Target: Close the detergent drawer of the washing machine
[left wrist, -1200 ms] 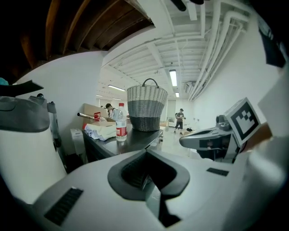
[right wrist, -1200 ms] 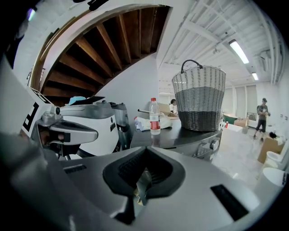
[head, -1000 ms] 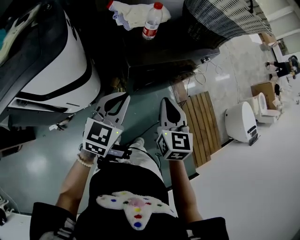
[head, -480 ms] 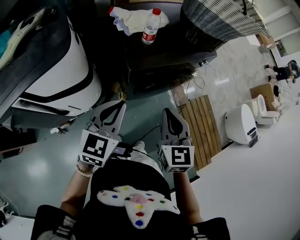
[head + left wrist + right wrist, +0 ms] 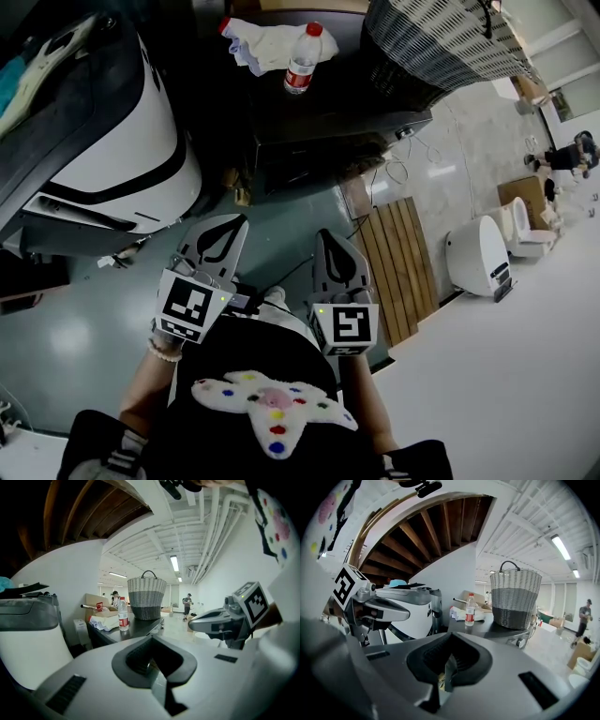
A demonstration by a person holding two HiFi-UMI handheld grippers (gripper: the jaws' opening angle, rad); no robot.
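Left gripper (image 5: 225, 232) and right gripper (image 5: 337, 251) hung side by side, each with jaws pressed together on nothing. The washing machine (image 5: 131, 141) stood at ten o'clock, apart from both.

Washing machine (image 5: 122, 141) sitting in upper left of head view. White rounded body, black curved band sweeping across front, dark lid lying on top. Grey-and-white strip running along lower edge. Detergent drawer not showing clearly, so open or closed cannot be told. In left gripper view, washing machine (image 5: 28, 653) filling lower left, white body sitting under grey top. In right gripper view, washing machine (image 5: 417, 619) standing left of centre, white with dark stripe.
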